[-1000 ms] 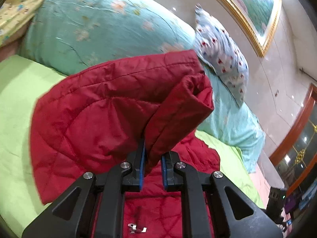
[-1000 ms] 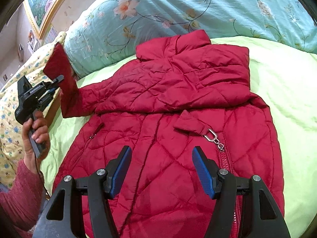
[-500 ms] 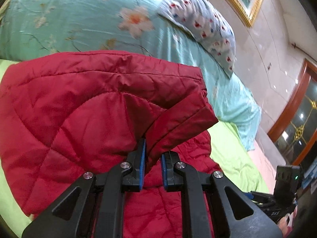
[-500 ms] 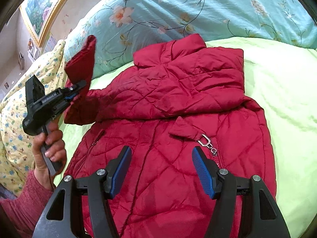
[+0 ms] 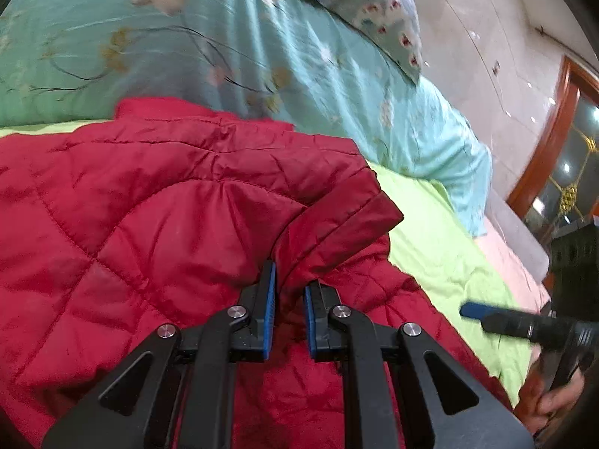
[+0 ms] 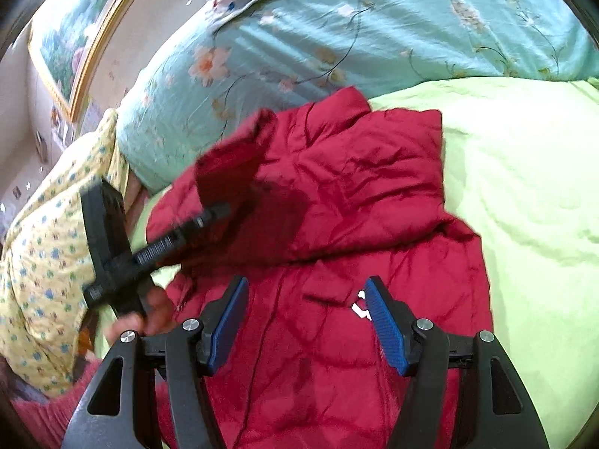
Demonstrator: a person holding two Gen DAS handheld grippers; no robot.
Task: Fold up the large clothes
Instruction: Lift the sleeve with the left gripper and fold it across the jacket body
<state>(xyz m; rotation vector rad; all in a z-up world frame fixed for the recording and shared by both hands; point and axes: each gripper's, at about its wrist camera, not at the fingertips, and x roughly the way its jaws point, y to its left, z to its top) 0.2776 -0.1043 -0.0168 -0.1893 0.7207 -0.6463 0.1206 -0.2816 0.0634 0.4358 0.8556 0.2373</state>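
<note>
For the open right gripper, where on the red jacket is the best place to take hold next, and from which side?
Probably the jacket's right-hand side edge, where it meets the green sheet. There the padded fabric ends in a free border that lies flat, so the right gripper could come in from the sheet side, low, and pinch it. The left gripper is shut on the sleeve cuff.

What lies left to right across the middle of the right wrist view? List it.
Yellow patterned bedding → left gripper, shut on the jacket's sleeve → red quilted jacket → green bedsheet.
</note>
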